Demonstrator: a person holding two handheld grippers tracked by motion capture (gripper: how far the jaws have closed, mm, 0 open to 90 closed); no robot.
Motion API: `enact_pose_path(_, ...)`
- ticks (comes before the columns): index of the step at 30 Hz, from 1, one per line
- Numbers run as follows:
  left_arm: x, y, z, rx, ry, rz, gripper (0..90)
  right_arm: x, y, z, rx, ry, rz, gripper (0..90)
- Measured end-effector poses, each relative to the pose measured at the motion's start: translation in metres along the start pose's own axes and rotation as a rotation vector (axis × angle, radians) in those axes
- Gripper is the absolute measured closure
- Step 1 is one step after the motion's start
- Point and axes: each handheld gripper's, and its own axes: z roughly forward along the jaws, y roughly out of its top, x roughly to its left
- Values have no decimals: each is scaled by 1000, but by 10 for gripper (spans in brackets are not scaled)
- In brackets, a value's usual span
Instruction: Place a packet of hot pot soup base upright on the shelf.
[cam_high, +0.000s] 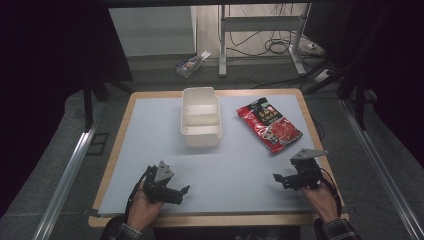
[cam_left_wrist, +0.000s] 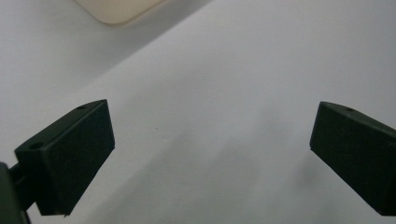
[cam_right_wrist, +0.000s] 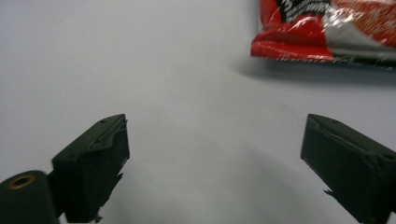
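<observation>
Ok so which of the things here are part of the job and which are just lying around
Part of the job:
- red snack bag, nearest the right tool, whose jaws stand open
- white two-compartment box, empty
- left tool, open with nothing between its jaws

Just lying about:
- small carton on the floor beyond the table
- cables on the floor
- metal desk frame behind the table

Near half of the mat (cam_high: 225, 170) lies bare btw the left gripper (cam_high: 184, 192) and right gripper (cam_high: 278, 179), so either can sweep across unhindered. At 12 o'clock the white container (cam_high: 201, 116) blocks the centre lane; the red snack bag (cam_high: 268, 124) lies flat at 1 o'clock, w/ a bare strip btw them
</observation>
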Motion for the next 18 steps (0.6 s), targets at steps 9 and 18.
enact_pose_path(9,-4,0,2,-20,-33,2,0,1,1,1,-10,-11,-5,26)
enact_pose_path(18,-9,1,6,5,-44,28,0,0,2,2,0,-12,-6,32)
